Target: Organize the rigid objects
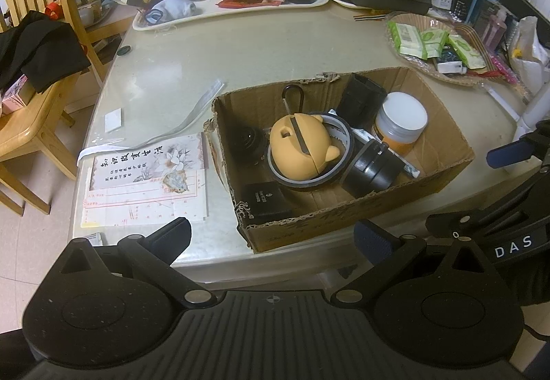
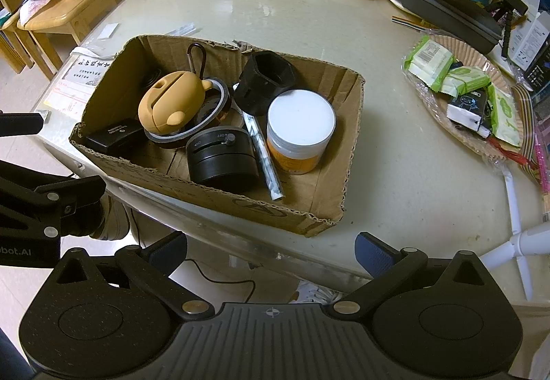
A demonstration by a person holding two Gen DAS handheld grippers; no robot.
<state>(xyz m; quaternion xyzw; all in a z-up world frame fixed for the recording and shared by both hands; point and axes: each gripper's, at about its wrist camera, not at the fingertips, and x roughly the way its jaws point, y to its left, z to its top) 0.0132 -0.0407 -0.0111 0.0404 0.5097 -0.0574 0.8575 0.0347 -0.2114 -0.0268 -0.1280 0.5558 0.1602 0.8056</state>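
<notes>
Cardboard box [image 1: 343,225] of rigid items sits at the pale table's [image 1: 178,70] near edge, both the left gripper [image 1: 273,235] and right gripper [image 2: 270,249] spread empty; only the left view shows the wooden chair [image 1: 31,36].

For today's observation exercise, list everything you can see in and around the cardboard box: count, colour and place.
cardboard box: one, brown, table's near edge
bear-shaped case: one, tan, in box, on tape roll
tape roll: one, dark, in box
jar: one, orange with white lid, in box
round switch device: one, black, in box
hexagonal holder: one, black, box's far side
small black box: one, box's corner
wet-wipe packs: several, green, basket beside box
printed sheet: one, pink-white, beside box
left gripper: open
right gripper: open
</notes>
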